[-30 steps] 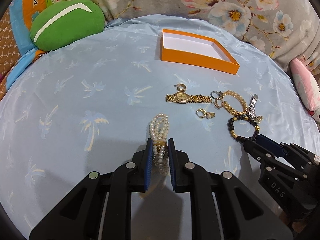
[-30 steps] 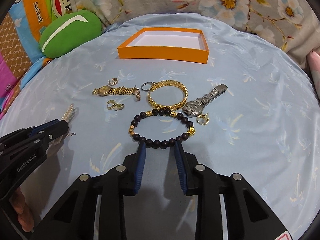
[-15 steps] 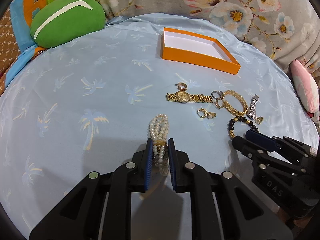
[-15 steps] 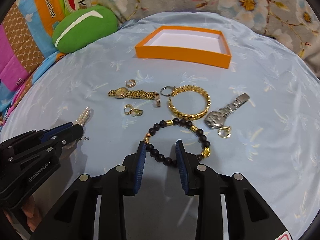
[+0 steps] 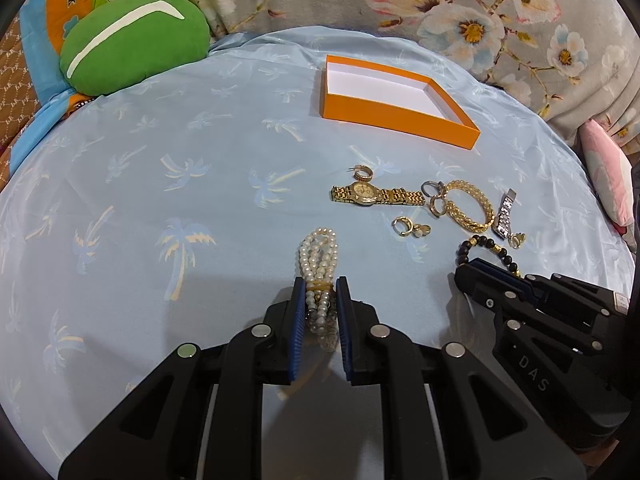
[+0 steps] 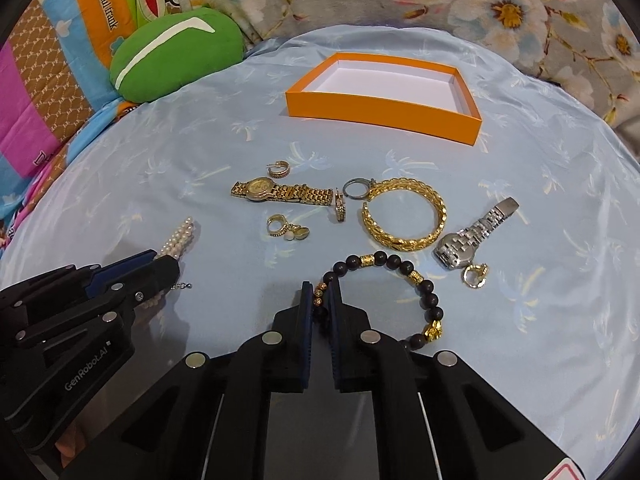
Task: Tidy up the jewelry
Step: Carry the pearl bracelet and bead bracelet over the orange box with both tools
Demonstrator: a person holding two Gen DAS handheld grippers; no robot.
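The orange box (image 6: 384, 110) sits empty at the far side of the blue palm-print sheet (image 5: 160, 200), well away from both grabs. Left gripper (image 5: 319, 300) is clamped on the pearl bracelet (image 5: 318, 252), and the right gripper (image 6: 320, 300) is pinched onto the black bead bracelet (image 6: 400, 268). Both grips catch only a few beads, so I'd guess a strand could slip out mid-carry or drag the little gold earring (image 6: 475, 275) lying next to it.

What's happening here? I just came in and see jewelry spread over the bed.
A person is sorting jewelry with two handheld grippers. The left gripper is clamped on a pearl bracelet, and the right gripper is shut on a black bead bracelet. Both pieces lie on the blue sheet. The orange box looks empty; two watches, a gold bangle and earrings lie loose.
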